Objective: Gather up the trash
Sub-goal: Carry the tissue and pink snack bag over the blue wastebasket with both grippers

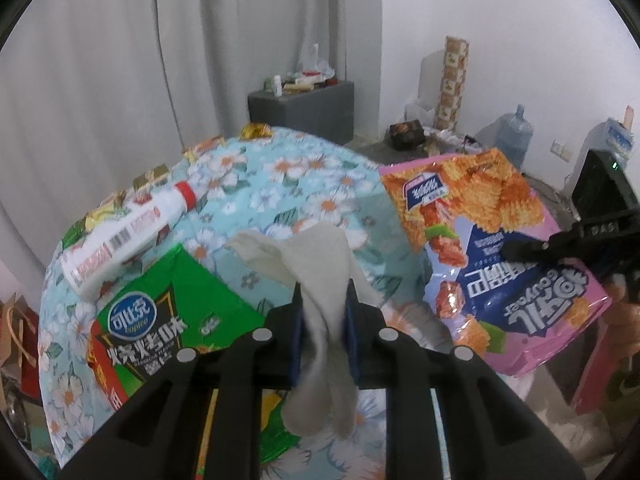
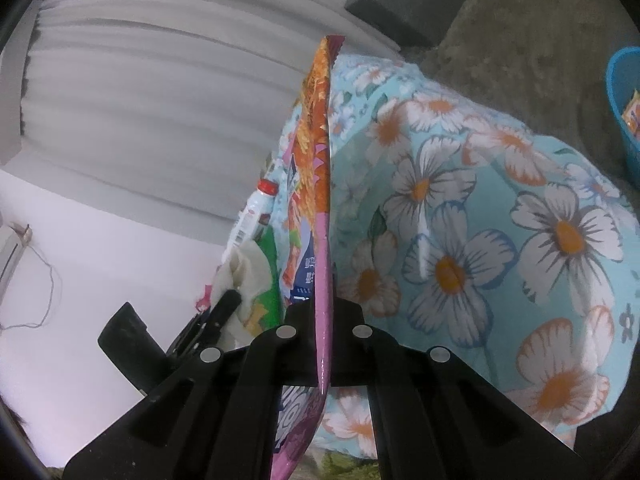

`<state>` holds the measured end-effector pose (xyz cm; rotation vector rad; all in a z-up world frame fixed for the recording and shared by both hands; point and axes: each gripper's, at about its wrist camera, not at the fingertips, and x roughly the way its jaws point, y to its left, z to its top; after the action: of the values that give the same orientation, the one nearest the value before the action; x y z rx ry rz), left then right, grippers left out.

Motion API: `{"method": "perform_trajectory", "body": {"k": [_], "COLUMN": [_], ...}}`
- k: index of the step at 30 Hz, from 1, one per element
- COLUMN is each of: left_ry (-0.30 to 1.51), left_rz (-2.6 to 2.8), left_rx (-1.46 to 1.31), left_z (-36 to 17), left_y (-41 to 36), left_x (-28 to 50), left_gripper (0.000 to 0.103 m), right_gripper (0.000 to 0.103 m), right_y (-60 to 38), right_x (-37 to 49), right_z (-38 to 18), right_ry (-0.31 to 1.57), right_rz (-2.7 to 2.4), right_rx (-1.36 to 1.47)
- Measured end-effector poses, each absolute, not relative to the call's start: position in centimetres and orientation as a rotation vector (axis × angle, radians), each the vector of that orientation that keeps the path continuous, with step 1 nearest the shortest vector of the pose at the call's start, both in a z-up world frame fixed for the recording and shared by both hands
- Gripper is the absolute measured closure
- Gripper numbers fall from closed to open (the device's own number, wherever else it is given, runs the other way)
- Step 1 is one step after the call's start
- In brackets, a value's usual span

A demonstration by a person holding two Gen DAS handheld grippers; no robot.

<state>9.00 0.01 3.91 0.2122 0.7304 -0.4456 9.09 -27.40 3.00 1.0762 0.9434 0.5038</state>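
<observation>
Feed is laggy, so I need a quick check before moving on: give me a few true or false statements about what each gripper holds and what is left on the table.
1. The left gripper is clamped on a white tissue. True.
2. The right gripper is empty. False: it pinches the edge of the pink snack bag.
3. The white bottle stands upright. False: it lies on its side on the floral tablecloth.
4. A green snack bag lies on the table. True.
5. The blue bin is empty. False: something is inside.
</observation>
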Motion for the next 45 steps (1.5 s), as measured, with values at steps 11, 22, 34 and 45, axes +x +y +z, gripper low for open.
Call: {"method": "perform_trajectory", "body": {"k": [11,22,34,45], "left_ry": [0.686,0.719,0.955,1.186], "left_rz": [-0.626,-0.817,-1.076,-1.099], "left_rx": [0.194,0.255,0.312,0.381], "left_z": [8.0,8.2,3.5,-6.5], "left_y": [-5.2,-15.6,-32.5,-47.3], "left_x": [8.7,10.1,13.9,19.2], "left_gripper": [0.086,0.086,0.085,0.083], "right_gripper": [0.103,0.103,0.103,0.099], "right_y": [-31.2,-36.8,-44.5,-52.4], "right_x": [7.3,5.1,2.9,4.2], "right_z": [2.5,0.0,-5.3,-13.8], "right_ry": [0.817,0.700,0.641,0.638], "right_rz": [0.476,0.382,0.097,-0.166], "right_rx": [1.166,1.298,1.408,1.518]}}
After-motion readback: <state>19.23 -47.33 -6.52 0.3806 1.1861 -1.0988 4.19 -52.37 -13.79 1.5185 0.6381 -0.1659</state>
